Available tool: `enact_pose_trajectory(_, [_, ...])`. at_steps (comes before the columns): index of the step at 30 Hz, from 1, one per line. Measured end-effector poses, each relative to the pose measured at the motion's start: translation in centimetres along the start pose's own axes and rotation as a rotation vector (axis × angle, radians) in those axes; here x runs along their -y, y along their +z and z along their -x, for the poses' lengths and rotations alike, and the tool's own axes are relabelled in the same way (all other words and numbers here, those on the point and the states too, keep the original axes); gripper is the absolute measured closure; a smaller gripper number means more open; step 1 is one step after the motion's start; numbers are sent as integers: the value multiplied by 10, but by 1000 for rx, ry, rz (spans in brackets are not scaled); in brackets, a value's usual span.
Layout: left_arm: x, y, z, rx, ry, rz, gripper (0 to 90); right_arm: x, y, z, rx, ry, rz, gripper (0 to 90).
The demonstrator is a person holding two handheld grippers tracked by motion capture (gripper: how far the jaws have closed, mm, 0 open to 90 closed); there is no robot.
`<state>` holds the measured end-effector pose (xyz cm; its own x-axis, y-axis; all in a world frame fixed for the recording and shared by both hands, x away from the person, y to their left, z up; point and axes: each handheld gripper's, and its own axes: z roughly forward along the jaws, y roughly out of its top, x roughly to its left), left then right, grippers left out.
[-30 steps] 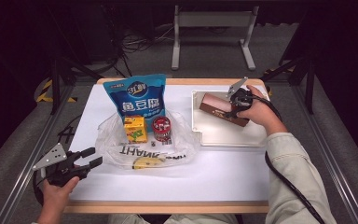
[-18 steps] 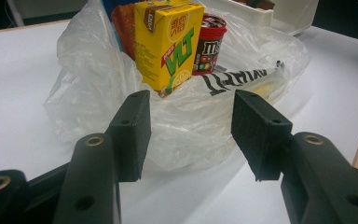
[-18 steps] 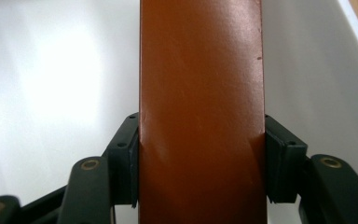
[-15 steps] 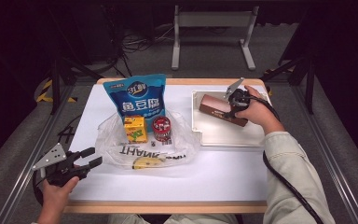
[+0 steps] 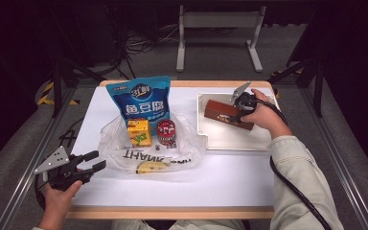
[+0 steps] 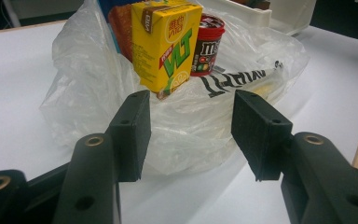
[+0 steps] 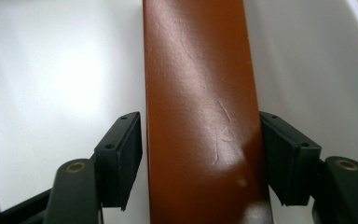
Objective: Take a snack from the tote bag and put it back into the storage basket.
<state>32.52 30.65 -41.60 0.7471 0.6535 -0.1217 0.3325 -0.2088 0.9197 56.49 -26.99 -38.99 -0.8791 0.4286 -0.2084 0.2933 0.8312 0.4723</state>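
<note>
Desk [image 5: 230,182] surface, white with a wooden edge, spreads across the middle of the high view. At centre left lies a clear plastic bag [image 5: 124,153], crumpled; on it stand a blue snack pouch [image 5: 141,100], a yellow drink carton [image 5: 139,132] and a red candy tub [image 5: 166,132], with a small yellow packet [image 5: 151,167] near its lower edge. At upper right a white tray [image 5: 230,139] holds a long brown box [image 5: 227,115]. The right tool [image 5: 242,108] straddles this box, one jaw on each side; in the right gripper view a thin gap shows at the left jaw, so a firm grip cannot be told. At lower left the left tool [image 5: 96,160] sits open and empty, aimed at the bag.
</note>
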Motion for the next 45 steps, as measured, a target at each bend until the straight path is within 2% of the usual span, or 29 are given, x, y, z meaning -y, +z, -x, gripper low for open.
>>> enact_pose_trajectory(5, [-1,3,-1,7,0,-3,479,2,-9,-1,18,29,56,349])
enact_pose_trajectory(9, [-3,6,-1,15,14,-3,479,2,-17,-2,28,34,73,359])
enact_pose_trajectory(10, [-4,7,-1,18,16,-5,479,2,-25,-5,31,59,110,373])
enact_pose_trajectory(11, [-4,8,-1,21,13,-3,479,2,-25,-5,31,59,110,373])
enact_pose_trajectory(12, [-6,10,-2,23,21,1,479,2,-30,-7,34,84,135,403])
enact_pose_trajectory(13, [-6,10,-2,23,21,1,479,2,-30,-7,34,84,135,403])
enact_pose_trajectory(17, [-9,15,-1,34,30,0,479,4,-43,-16,46,129,190,449])
enact_pose_trajectory(21, [-12,18,-1,35,44,9,482,7,-50,-21,33,162,205,534])
enact_pose_trajectory(23, [-12,20,-1,38,45,12,483,9,-57,-26,15,244,220,651])
enact_pose_trajectory(24, [-13,21,-1,39,46,12,484,10,-60,-28,12,273,234,682])
enact_pose_trajectory(27, [-14,23,-1,44,49,10,484,15,-66,-35,7,311,279,776])
enact_pose_trajectory(32, [-15,25,-1,50,58,12,484,19,-66,-44,15,331,282,899])
enact_pose_trajectory(36, [-14,24,-2,48,48,14,485,22,-63,-53,23,348,307,900])
enact_pose_trajectory(40, [-14,22,0,46,53,12,485,25,-57,-58,23,392,323,900])
enact_pose_trajectory(45, [-13,21,-1,42,48,16,486,28,-50,-63,59,406,323,900])
